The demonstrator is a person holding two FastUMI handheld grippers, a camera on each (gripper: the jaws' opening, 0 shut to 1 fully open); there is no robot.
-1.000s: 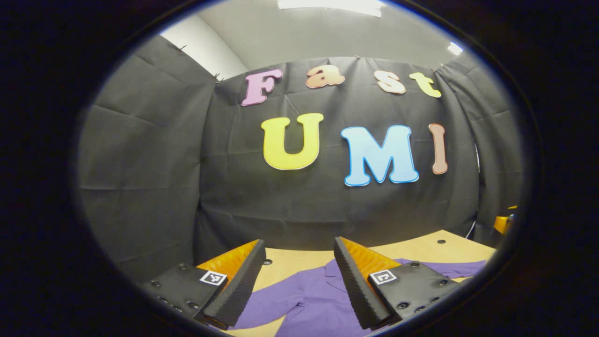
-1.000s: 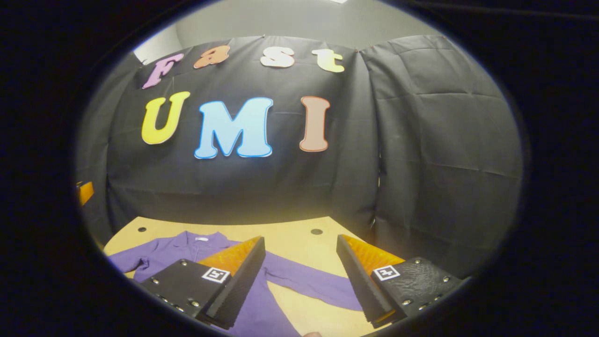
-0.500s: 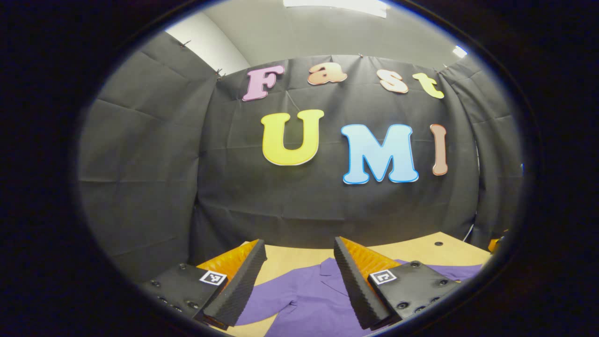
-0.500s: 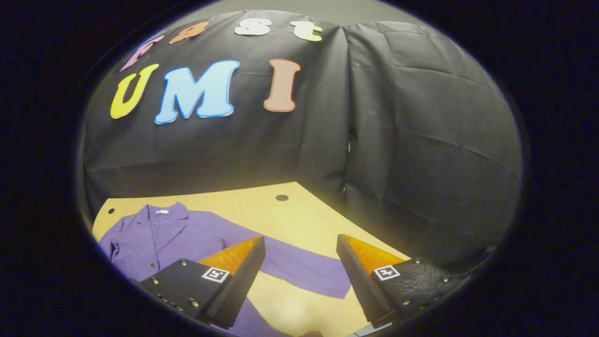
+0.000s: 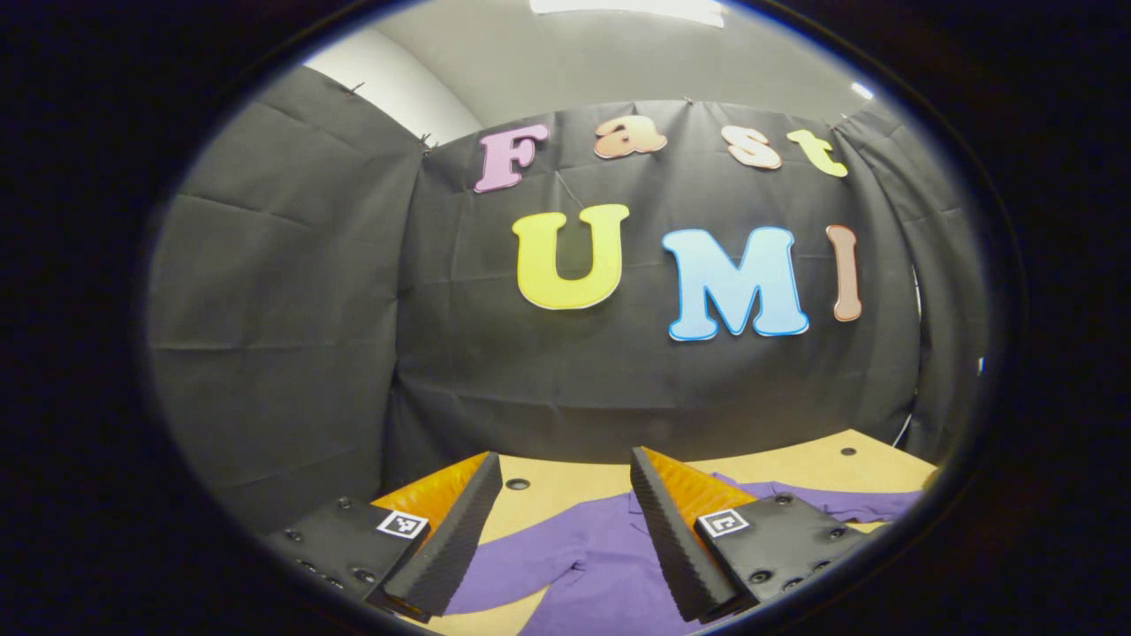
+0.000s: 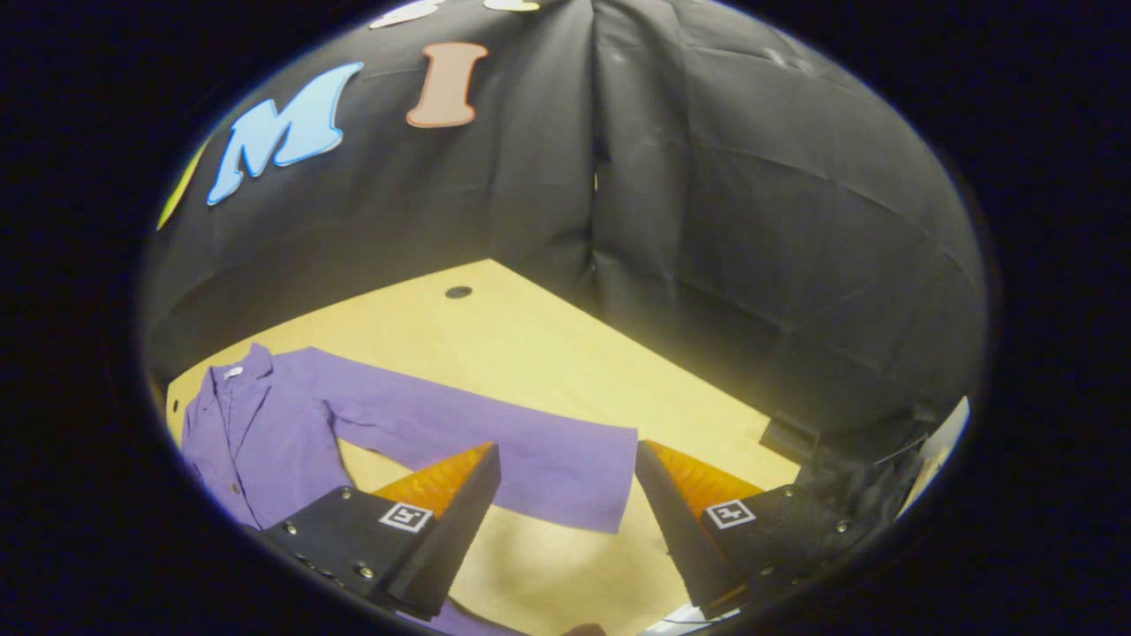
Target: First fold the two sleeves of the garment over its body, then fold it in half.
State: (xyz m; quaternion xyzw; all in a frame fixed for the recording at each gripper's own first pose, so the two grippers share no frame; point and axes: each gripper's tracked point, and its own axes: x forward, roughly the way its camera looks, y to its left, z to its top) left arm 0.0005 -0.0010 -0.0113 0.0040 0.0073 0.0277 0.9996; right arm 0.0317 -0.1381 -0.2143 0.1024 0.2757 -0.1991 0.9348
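A purple button-up shirt lies flat on the wooden table, collar toward the booth wall. One long sleeve stretches out sideways, its cuff end lying just ahead of my right gripper, which hangs open above the table with nothing between its fingers. In the left gripper view the same shirt spreads under and beyond my left gripper, also open and empty, with the other sleeve reaching toward the left finger and the far sleeve at the right.
Black cloth walls close the table on the far and right sides. Small dark holes mark the tabletop near the back. Bare wood lies beyond the outstretched sleeve. A dark object sits at the table's right edge.
My right gripper has tipped downward and swung right, bringing the outstretched sleeve's cuff between its fingers' line. The left gripper has shifted only slightly, staying open over the shirt.
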